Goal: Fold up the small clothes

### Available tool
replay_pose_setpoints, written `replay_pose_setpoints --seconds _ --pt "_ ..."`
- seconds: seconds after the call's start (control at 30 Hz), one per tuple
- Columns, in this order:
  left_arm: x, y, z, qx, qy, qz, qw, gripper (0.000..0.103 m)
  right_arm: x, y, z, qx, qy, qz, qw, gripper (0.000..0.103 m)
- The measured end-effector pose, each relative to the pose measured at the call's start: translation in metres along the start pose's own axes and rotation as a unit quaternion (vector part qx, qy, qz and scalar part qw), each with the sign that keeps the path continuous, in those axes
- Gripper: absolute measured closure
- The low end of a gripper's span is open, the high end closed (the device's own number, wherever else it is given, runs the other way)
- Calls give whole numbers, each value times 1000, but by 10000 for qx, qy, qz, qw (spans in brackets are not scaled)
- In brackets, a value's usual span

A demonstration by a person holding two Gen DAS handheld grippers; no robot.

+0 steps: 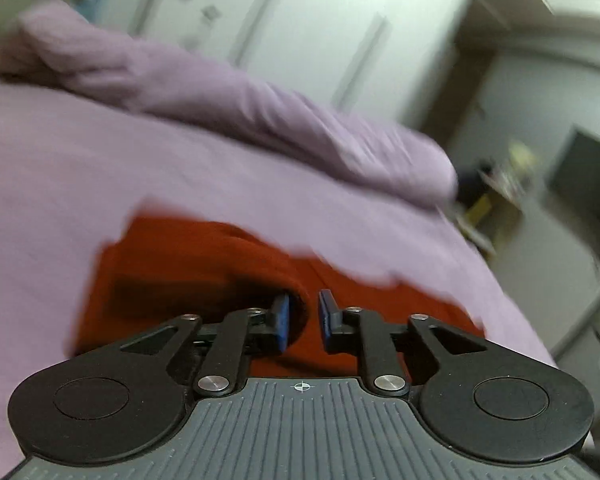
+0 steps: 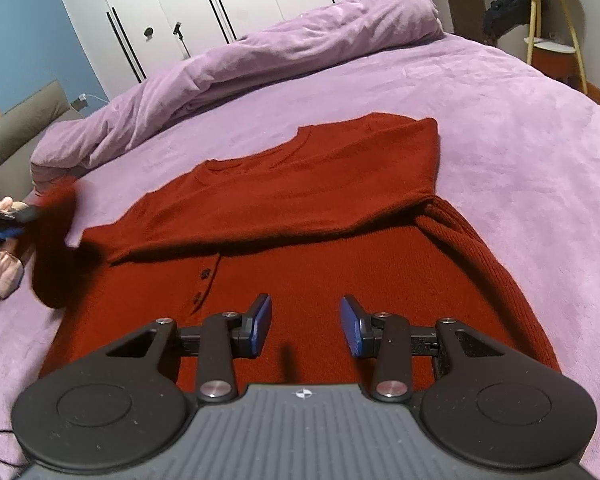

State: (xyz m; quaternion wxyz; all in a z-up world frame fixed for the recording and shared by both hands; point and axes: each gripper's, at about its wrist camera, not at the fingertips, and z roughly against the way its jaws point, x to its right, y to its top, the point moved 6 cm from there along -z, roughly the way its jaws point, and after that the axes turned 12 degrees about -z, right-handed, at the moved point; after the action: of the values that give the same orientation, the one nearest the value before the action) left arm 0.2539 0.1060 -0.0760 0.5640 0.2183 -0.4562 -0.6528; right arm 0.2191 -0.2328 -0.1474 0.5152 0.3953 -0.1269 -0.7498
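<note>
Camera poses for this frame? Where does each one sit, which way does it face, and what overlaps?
Left wrist: on the left gripper, low over the bed, facing the duvet and wardrobe; jaws narrowly apart around a fold of the red sweater; blurred.
Right wrist: on the right gripper, over the sweater, facing the wardrobe; jaws open, empty; left gripper at far left.
Shared: sweater, bed, duvet, wardrobe.

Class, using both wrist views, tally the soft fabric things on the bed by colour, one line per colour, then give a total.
Red: 1, the red cardigan
Lilac: 2, the bedspread and the bunched duvet
Total: 3
</note>
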Motion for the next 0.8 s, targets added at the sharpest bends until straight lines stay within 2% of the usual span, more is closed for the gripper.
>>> replay_pose_setpoints --seconds 0.07,0.13,0.2,0.3,0.43,0.5,0.6,0.7,0.8 --pt "13 -23 -14 -350 -19 136 9993 77 -3 2 -3 -70 120 -23 9999 64" --pt "7 -45 -15 -620 279 415 9968 77 -8 4 -9 -173 275 -56 9995 64" --pt "-4 -60 -11 -726 609 643 9934 76 -19 6 -18 -241 418 -9 9988 64" --pt "-27 -75 5 -811 1191 864 9858 75 -41 10 -38 -509 847 -194 9949 64" --pt "-45 -82 29 -660 1536 956 9813 70 -86 21 -69 -866 1422 -472 9849 64" --pt "-55 -83 35 -634 1627 1065 9789 70 -119 24 -80 -788 1409 -10 9869 64" --pt "-71 -85 45 -573 1970 1367 9691 69 -168 16 -97 -701 1360 784 9851 64" --pt "-83 -88 54 -591 2376 1237 9616 69 -205 2 -115 -573 1076 1452 9819 64" --pt "-95 -96 60 -723 2657 1246 9532 69 -225 -11 -127 -433 837 1941 9764 64"
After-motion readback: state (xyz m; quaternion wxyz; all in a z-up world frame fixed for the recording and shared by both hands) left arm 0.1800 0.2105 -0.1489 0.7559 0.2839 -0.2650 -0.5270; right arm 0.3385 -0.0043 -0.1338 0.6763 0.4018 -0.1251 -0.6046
